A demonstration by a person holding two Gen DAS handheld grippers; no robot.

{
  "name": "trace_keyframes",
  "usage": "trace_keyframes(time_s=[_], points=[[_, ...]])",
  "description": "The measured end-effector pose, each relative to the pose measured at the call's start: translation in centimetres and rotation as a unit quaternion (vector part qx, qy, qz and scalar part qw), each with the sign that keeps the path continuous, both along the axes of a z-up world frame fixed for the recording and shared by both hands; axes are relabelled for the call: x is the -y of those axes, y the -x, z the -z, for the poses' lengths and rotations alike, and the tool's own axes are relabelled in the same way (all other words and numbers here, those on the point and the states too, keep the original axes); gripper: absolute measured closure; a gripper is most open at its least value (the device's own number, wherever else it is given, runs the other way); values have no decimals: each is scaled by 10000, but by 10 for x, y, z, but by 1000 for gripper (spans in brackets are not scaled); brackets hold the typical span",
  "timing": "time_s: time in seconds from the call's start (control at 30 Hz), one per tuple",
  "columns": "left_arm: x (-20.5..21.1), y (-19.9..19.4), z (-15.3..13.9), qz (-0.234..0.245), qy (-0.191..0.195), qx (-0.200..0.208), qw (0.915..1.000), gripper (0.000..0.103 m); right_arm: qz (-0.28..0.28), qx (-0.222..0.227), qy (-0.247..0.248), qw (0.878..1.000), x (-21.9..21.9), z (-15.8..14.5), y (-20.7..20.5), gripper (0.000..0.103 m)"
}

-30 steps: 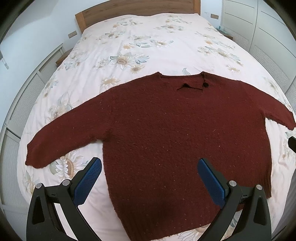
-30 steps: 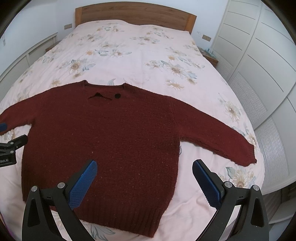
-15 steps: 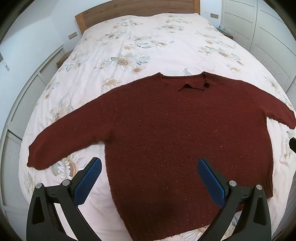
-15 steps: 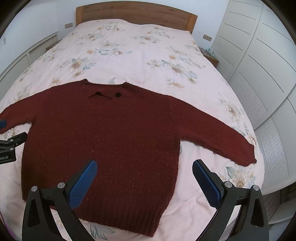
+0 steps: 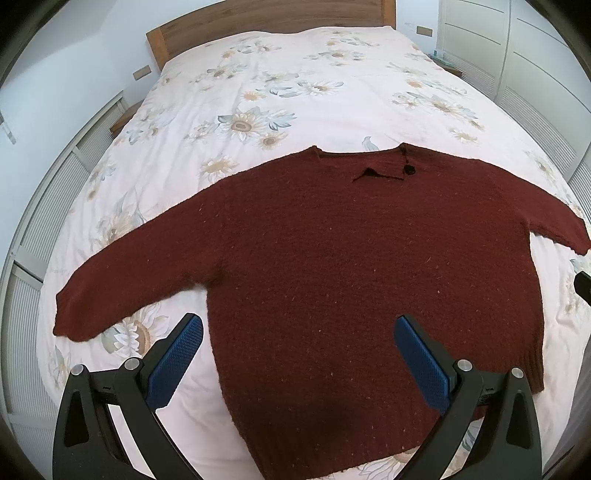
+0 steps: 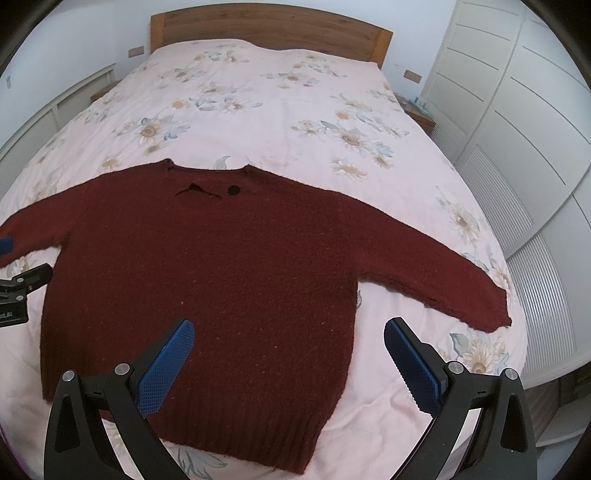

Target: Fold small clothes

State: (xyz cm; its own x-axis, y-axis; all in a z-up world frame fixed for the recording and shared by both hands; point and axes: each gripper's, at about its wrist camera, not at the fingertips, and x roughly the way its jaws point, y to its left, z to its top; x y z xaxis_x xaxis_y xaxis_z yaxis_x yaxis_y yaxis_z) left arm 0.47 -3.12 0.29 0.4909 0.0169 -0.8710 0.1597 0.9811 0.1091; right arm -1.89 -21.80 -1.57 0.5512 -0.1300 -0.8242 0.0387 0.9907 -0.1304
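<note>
A dark red knitted sweater [image 5: 332,266] lies flat on the bed, sleeves spread out to both sides, collar with a black button [image 5: 409,169] toward the headboard. It also shows in the right wrist view [image 6: 229,280]. My left gripper [image 5: 297,360] is open and empty, above the sweater's lower left part. My right gripper [image 6: 288,358] is open and empty, above the lower right part near the ribbed hem [image 6: 258,417]. The left gripper's fingers [image 6: 5,245] show at the left edge of the right wrist view.
The bed has a pale floral duvet [image 5: 295,85] and a wooden headboard [image 6: 273,33]. White wardrobe doors [image 6: 517,110] stand along the right side. White slatted panels [image 5: 37,221] run along the left. A bedside table [image 6: 421,110] sits by the headboard.
Both grippers have drifted slightly; the sweater sits a little higher in the left wrist view. The sweater itself has not moved and both grippers stay open.
</note>
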Motion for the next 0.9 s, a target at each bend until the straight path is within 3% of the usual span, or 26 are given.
trace_keyframes(time_s=[0.3,0.57,0.7,0.9], points=[[3,-21,5,117,26,-72,9999,1,418,-67,-7,9991,56,16,-22,0],[8,-55,21,151,-16,-308,9994,1,1457,-255,-217,9888,191,54,-55,0],[11,-73,36,152,-74,-459,9988,1,2315,-395,-665,9697,277,86,-65,0],[13,-87,58,147,-122,-657,9977,1,3524,-532,-1513,9220,384,140,-61,0]])
